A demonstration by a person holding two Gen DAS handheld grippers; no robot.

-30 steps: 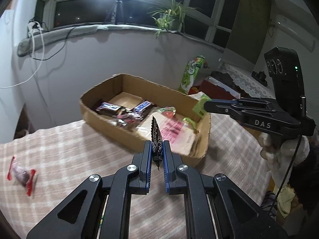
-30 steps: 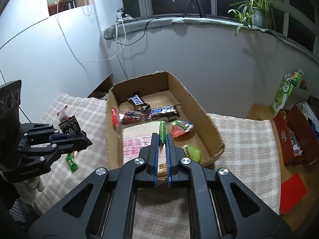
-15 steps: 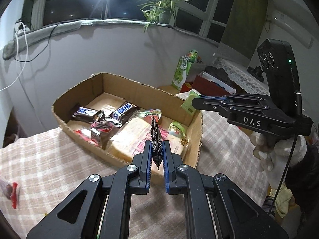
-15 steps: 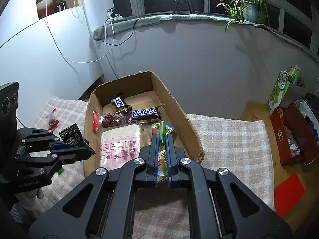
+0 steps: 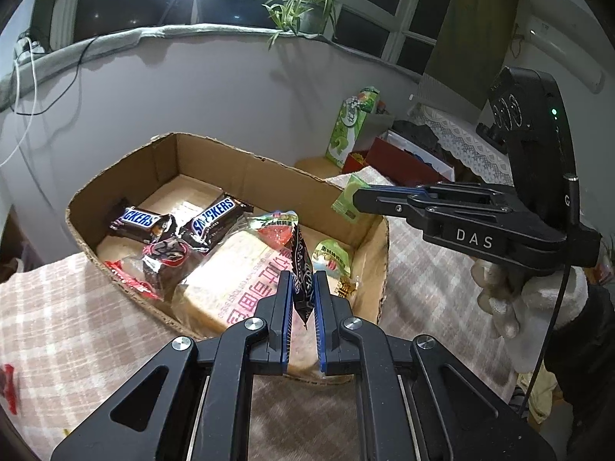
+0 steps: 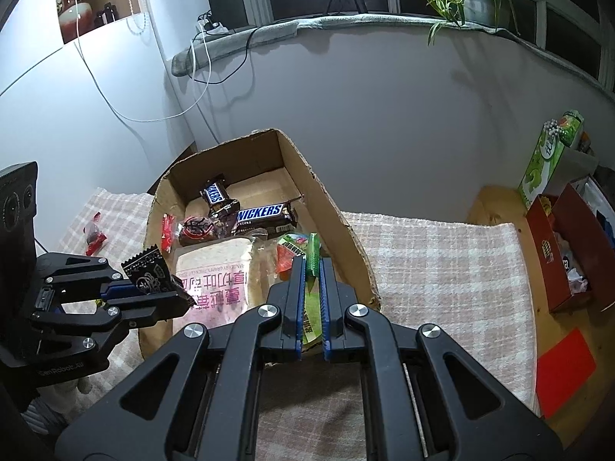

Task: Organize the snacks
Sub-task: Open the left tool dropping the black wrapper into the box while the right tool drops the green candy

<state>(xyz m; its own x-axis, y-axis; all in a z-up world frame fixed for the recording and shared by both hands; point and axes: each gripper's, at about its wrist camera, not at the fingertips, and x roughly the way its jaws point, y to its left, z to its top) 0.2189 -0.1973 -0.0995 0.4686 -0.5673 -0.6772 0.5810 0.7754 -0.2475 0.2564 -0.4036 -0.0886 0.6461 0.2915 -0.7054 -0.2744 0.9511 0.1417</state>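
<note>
A cardboard box (image 5: 276,176) (image 6: 330,207) sits on the checked cloth and holds Snickers bars (image 5: 215,215) (image 6: 265,213), a large pink-printed bag (image 5: 246,280) (image 6: 215,269) and small packets. My left gripper (image 5: 303,288) is shut on a dark snack packet (image 5: 301,265), held over the box's near edge; it also shows in the right wrist view (image 6: 150,274). My right gripper (image 6: 312,272) is shut on a green snack packet (image 6: 312,257), held over the box's right wall; it also shows in the left wrist view (image 5: 348,199).
A red-wrapped candy (image 6: 94,234) lies on the cloth left of the box. A green carton (image 6: 546,153) and a red box (image 6: 565,246) stand on the right. A grey wall is behind the box. A potted plant (image 6: 472,7) sits on the sill.
Both grippers have moved closer to the box with their packets. The box now fills more of each view, and both packets hang over it.
</note>
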